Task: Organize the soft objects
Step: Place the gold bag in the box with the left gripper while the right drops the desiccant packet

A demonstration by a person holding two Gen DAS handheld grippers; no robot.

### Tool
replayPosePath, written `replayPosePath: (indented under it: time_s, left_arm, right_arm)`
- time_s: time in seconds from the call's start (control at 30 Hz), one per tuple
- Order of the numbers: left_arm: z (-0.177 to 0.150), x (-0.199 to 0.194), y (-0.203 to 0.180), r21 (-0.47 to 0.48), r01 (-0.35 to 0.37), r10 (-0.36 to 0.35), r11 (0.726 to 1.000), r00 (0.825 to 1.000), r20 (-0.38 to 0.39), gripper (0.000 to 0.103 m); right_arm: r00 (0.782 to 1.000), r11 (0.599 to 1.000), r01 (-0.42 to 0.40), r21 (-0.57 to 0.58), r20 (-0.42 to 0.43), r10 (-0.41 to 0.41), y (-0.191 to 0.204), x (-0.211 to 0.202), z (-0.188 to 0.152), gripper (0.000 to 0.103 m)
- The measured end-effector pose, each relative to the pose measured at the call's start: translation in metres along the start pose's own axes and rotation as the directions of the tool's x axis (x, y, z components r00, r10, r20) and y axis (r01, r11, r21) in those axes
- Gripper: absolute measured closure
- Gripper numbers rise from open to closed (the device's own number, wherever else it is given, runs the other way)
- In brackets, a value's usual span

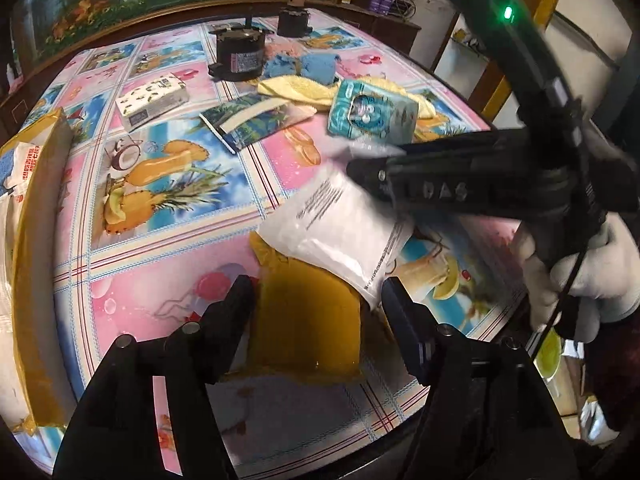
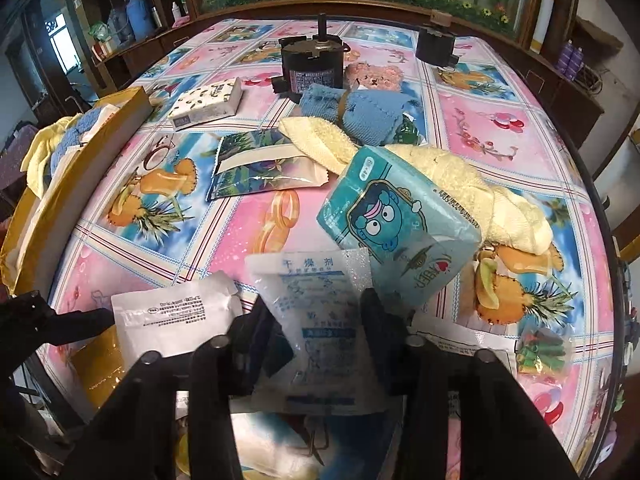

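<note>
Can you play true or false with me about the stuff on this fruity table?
1. The right gripper has a white sachet with blue print between its fingers. True.
2. The teddy bear sits right at the near edge of the table, under the grippers. False: it is far back, behind the blue knitted cloth and beside the black motor.
3. The teal tissue pack with a cartoon face leans on the pale yellow towel. True.
4. The left gripper hangs above a red bag. False: the bag below its fingers is yellow.
5. The hand holding the right gripper wears a white glove. True.
</note>
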State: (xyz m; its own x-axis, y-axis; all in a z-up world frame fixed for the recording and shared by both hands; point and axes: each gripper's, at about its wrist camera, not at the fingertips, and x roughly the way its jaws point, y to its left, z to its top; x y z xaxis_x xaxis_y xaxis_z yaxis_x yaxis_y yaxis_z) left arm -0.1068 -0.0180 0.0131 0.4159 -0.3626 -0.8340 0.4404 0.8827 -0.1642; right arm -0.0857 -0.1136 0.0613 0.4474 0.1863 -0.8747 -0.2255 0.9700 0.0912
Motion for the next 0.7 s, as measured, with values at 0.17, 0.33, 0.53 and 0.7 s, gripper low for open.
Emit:
replayPosePath:
  time_s: [0.17,0.33,0.53,0.7]
  left_arm:
    - [-0.002,-0.003,-0.006,0.039,-0.006,0.005,0.999,1.0,0.018,0.058]
    - [0.004,-0.029,0.007,-0.015,0.037,-0.035,0.999,0.995,0.093,0.059]
    - [0.011,-0.091,0.035,-0.093,0.032,-0.01,0.995,0.971,0.237,0.059]
    - [0.005,-0.129,0.093,-0.238,-0.058,0.128,0.97,0.949,0.288,0.058]
  right_arm:
    - [0.995,0.993,-0.087,0.077,0.049,0.084,-0.011,-0.017,-0.004,0.075]
    - [0.98,0.977,-0.17,0.125,0.129,0.154,-0.019,-0.04,-0.004,0.076]
    - [0.935,0.942,-0.305,0.141,0.234,0.268,-0.021,-0.068,0.007,0.076]
    - [0.881,0.89,-0.446,0.094,0.219,0.419,0.011,-0.071,0.028,0.076]
